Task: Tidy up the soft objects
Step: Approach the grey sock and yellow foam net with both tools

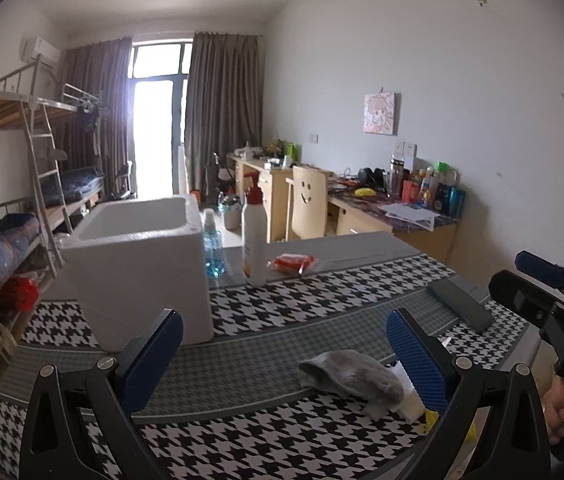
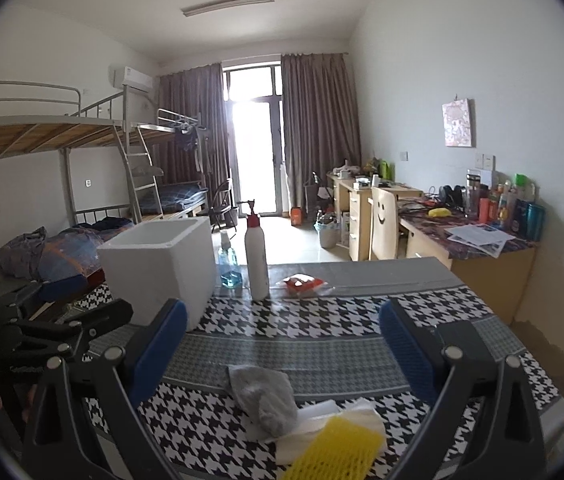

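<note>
The left gripper (image 1: 282,354) hung open above the table (image 1: 242,364); a grey cloth (image 1: 350,376) lay beside its right finger (image 1: 418,364).

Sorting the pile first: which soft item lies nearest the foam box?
The crumpled grey cloth; the white tissue and yellow foam net lie behind it, farther from the white foam box.

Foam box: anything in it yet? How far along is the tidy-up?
Nothing looks done: what shows of the white foam box interior is bare. Nothing in hand: left gripper and right gripper both have jaws open. Left to do: grey cloth, white tissue and yellow foam net lie on the checked table.
</note>
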Tool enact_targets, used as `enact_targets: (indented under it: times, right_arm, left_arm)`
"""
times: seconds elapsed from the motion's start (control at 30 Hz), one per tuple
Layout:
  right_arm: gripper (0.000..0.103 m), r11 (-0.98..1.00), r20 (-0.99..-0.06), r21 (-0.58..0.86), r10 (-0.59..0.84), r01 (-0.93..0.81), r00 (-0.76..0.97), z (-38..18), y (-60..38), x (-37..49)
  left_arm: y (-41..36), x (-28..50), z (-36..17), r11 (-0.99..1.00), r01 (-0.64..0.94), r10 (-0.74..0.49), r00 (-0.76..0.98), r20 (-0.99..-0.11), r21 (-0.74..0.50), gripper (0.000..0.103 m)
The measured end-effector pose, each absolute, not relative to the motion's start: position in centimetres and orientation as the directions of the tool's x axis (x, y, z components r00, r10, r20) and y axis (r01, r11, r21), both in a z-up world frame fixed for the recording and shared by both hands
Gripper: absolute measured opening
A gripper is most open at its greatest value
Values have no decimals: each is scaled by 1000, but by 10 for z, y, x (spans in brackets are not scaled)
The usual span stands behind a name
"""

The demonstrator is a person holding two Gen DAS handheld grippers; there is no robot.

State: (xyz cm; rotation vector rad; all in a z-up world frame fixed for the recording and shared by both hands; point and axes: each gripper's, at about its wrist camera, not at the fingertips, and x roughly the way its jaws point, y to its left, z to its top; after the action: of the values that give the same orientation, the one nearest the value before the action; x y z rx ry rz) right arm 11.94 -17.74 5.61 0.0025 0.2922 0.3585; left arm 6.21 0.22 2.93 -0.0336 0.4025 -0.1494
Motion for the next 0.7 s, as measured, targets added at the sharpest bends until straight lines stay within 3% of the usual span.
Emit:
enact_targets:
  times: [0.7]
  right_arm:
    - [98,964,-333,52,263,-261,905,28,-206,111]
  left_arm:
    - [-35,84,0,971,228,-235,845,-480,-75,102]
